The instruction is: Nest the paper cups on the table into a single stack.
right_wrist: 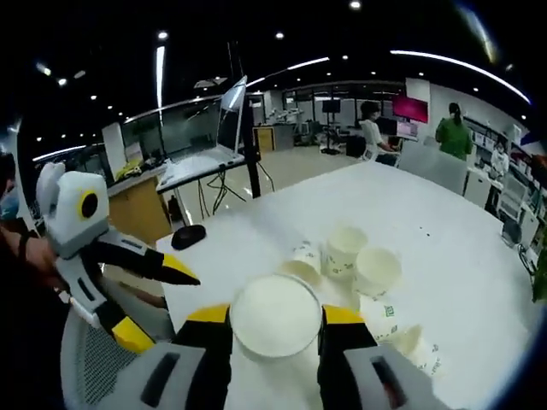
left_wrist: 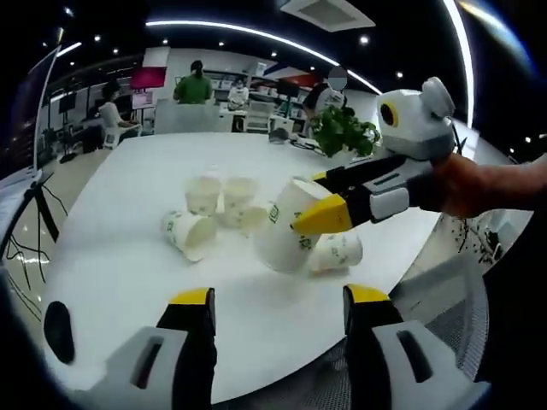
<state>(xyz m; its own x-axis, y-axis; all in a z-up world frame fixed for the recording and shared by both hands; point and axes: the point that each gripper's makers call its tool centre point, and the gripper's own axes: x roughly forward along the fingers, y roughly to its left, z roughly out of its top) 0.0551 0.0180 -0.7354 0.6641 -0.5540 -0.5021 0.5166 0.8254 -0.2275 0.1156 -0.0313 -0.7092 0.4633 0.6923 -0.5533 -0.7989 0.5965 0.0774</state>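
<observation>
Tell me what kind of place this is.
Probably an open-plan office or lab. People work at desks beyond the white table, strip lights run along a dark ceiling, and a monitor stands on a side desk.

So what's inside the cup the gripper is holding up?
Nothing shows inside the held paper cup: the right gripper view looks down onto its plain white bottom. The right gripper clamps its side. Its open mouth faces away, so the inside is hidden.

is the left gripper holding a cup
No, the left gripper is open with nothing between its jaws; the right gripper grips the cup.
</observation>
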